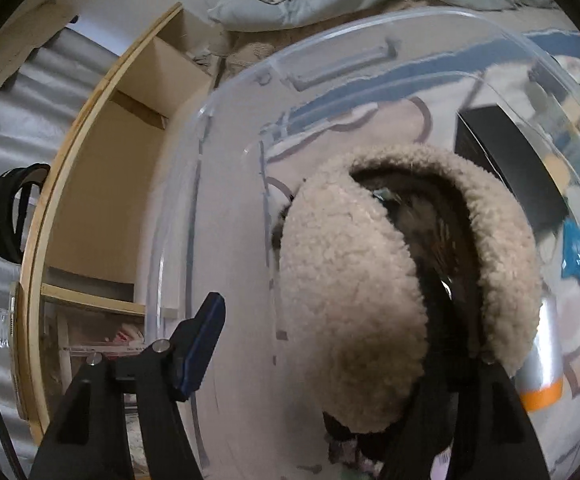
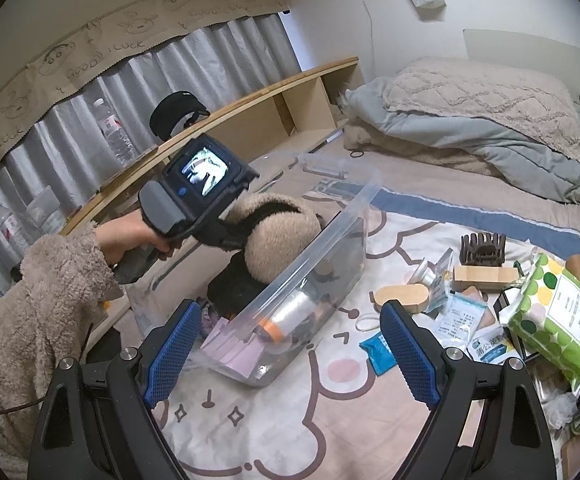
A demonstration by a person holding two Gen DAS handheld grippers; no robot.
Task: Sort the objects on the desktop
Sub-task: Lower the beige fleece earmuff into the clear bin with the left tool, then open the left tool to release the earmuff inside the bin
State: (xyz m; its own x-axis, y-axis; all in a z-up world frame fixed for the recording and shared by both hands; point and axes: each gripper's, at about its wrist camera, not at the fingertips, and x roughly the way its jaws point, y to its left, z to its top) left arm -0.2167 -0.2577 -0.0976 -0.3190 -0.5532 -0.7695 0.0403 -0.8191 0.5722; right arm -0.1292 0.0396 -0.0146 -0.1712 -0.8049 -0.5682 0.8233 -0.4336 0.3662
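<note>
Left gripper (image 2: 246, 240) over clear bin (image 2: 309, 252), jaws apart around earmuffs (image 2: 274, 236); lower fully before release. Right gripper (image 2: 290, 352) wide apart, empty, lower centre.

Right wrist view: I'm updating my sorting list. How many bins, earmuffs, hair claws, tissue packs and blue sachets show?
Bin: 1
Earmuffs: 1 pair
Hair claw: 1
Tissue pack: 1
Blue sachet: 1
Total: 5

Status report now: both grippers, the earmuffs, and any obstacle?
Left gripper at fluffy earmuffs, over clear bin; grip unclear. Right gripper open, empty. Nothing blocking.
</note>
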